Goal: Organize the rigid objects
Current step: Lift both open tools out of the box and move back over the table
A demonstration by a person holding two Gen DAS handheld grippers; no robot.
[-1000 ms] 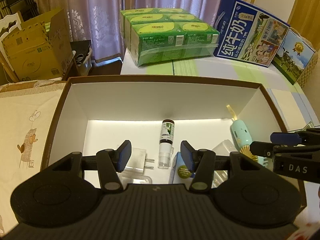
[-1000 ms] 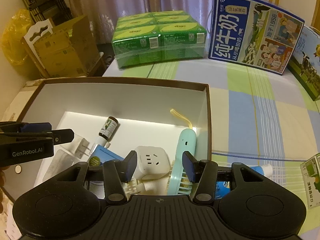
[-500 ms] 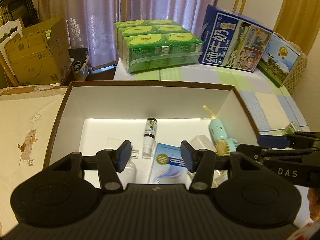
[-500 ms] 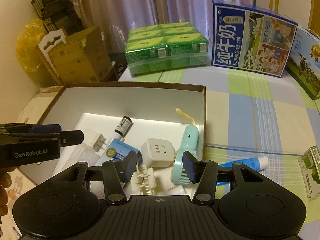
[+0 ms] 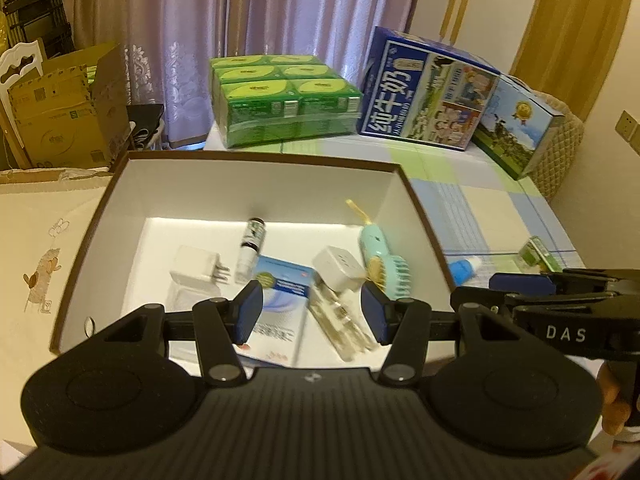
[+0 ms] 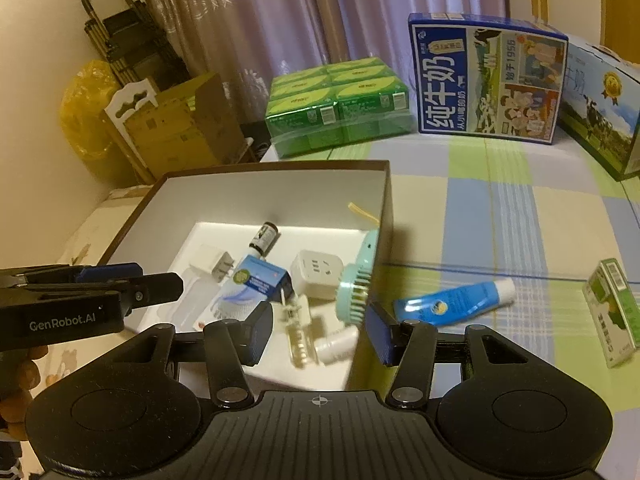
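Only right view shows toothpaste tube (image 6: pixel 454 303) whole; both grippers' fingers apart, empty.

A white-lined, brown-rimmed box (image 5: pixel 396 196) lies open, holding a white plug adapter (image 5: pixel 198 270), a small dark-capped bottle (image 5: pixel 251 246) on its side, a blue-and-white carton (image 5: pixel 282 294), a white cube socket (image 5: pixel 338 268), a mint handheld fan (image 5: pixel 380 252) with a yellow strap, and a clear vial pack (image 5: pixel 340 322). Outside, to the box's right — a blue tube (image 6: pixel 456 300) lying flat and a small green carton (image 6: pixel 612 306).
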